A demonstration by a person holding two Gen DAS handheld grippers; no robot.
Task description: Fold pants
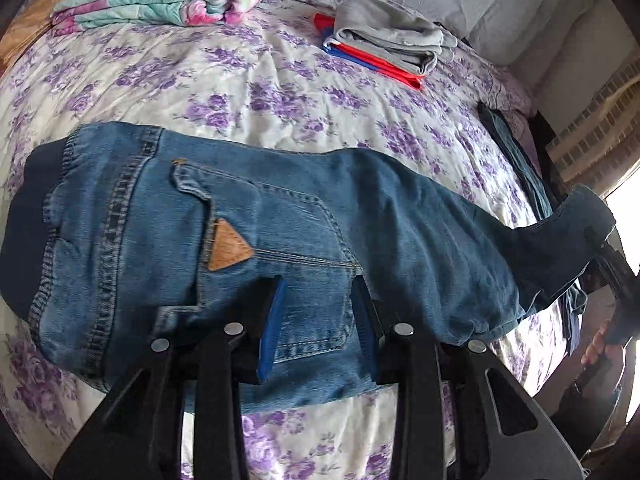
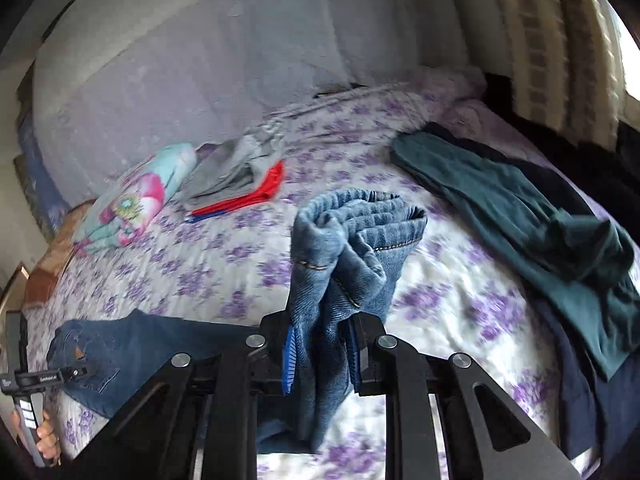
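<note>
The jeans (image 1: 280,216) are lying along the bed (image 1: 248,92), already doubled lengthwise so 1 back pocket is facing up, waistband at the left of the left wrist view. The right gripper (image 2: 320,354) is clamping the bunched leg hems (image 2: 356,232) between its blue pads, narrow on thick denim, and is holding them raised off the sheet. The left gripper (image 1: 320,320) is hanging over the seat just below the pocket, jaws partly apart with flat denim showing between them; nothing appears pinched.

The step in hand looks like carrying the hems over toward the waistband. To do it well, the right gripper should be keeping both hems together and travelling straight along the leg line, so the edges are stacking squarely. The left gripper could be pressing the seat down, keeping the lower layer from sliding. The folded clothes (image 1: 392,44) and teal garment (image 2: 520,208) are lying well apart.
</note>
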